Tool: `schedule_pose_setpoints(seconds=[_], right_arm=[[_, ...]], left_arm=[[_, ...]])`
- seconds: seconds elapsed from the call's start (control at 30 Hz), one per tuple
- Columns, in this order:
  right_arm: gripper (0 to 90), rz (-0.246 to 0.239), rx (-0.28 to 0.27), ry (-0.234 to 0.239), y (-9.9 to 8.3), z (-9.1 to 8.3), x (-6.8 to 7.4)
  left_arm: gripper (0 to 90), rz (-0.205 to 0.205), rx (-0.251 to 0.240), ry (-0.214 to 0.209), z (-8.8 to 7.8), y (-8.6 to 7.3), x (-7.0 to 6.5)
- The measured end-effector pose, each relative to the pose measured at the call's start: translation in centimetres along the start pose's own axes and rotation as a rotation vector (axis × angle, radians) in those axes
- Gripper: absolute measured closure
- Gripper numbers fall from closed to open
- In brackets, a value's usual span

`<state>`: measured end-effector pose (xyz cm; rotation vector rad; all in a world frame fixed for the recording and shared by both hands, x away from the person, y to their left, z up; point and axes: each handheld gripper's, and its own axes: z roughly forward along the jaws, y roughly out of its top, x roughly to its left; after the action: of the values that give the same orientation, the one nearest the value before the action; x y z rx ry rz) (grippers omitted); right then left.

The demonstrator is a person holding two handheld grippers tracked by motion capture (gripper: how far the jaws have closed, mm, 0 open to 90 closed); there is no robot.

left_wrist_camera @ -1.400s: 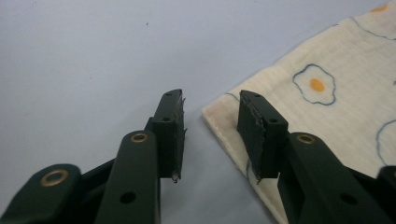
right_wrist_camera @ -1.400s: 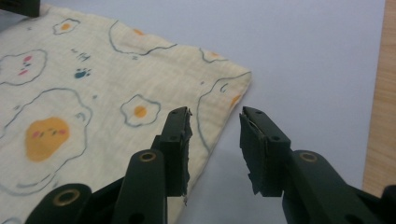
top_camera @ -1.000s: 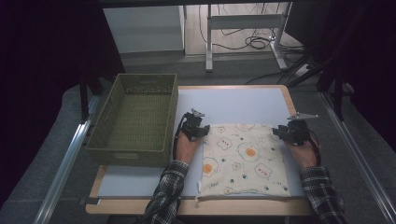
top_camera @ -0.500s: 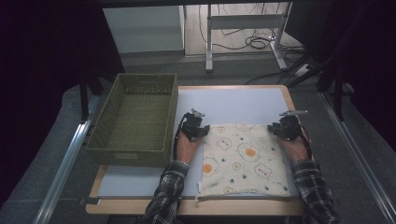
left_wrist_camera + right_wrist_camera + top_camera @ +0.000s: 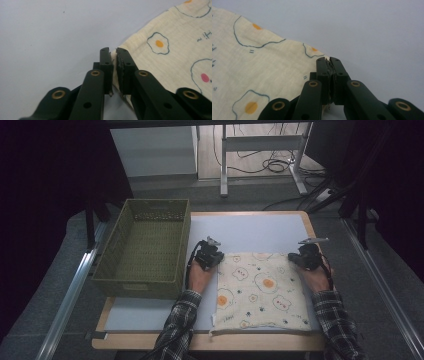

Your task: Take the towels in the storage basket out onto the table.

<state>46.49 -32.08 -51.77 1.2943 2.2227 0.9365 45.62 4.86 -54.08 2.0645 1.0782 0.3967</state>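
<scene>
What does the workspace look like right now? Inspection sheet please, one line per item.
Surface: pale table, wooden edge.
Job's things: egg-print cloth lying flat on the table.
Clutter: empty green basket left of the cloth.
Grippers: left gripper shut on the cloth's far left corner; right gripper shut on its far right corner; both jaws have just been closing.
Cables: black cables on the floor beyond the table.
Surroundings: metal stand legs, dark drapes.

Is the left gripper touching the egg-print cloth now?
Touching. In the left gripper view, the left gripper has just closed its jaws on the corner of the egg-print cloth, with the fabric edge pinched between the pads.
</scene>
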Motion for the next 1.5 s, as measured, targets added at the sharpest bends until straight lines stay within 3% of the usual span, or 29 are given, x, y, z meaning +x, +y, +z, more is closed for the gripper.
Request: schedule_pose_setpoints(seconds=[0.1,0.17,0.23,0.37,0.6,0.73,1.13,1.5], right_arm=[[87.1,0.002,-0.005,0.003,-0.1,-0.1,-0.1],[87.1,-0.003,-0.006,0.003,-0.1,-0.3,-0.1],[87.1,-0.003,-0.014,0.009,-0.1,-0.7,-0.1],[87.1,0.005,-0.036,0.02,0.1,-1.7,-0.5],[87.0,0.01,-0.08,0.046,0.1,-4.1,-0.6],[87.0,0.002,-0.107,0.061,-0.6,-5.4,-0.1],[86.6,-0.029,-0.132,0.09,-2.9,-8.0,1.0],[86.5,-0.026,-0.134,0.123,-5.4,-10.1,2.1]], left_arm=[[86.5,0.018,-0.004,0.013,0.0,0.0,-0.2],[86.9,-0.006,-0.006,0.005,-0.1,0.0,-0.1],[86.9,-0.011,-0.02,0.024,-0.2,0.0,-0.2],[86.9,-0.046,-0.077,0.014,-1.2,0.3,-0.1],[86.6,-0.009,-0.111,0.014,-3.0,0.8,-1.1],[86.6,-0.016,-0.132,0.001,-3.6,0.2,-1.6],[86.6,0.031,-0.176,-0.04,-6.2,-1.6,-4.0],[86.5,0.054,-0.159,-0.082,-7.2,-3.6,-5.4]])
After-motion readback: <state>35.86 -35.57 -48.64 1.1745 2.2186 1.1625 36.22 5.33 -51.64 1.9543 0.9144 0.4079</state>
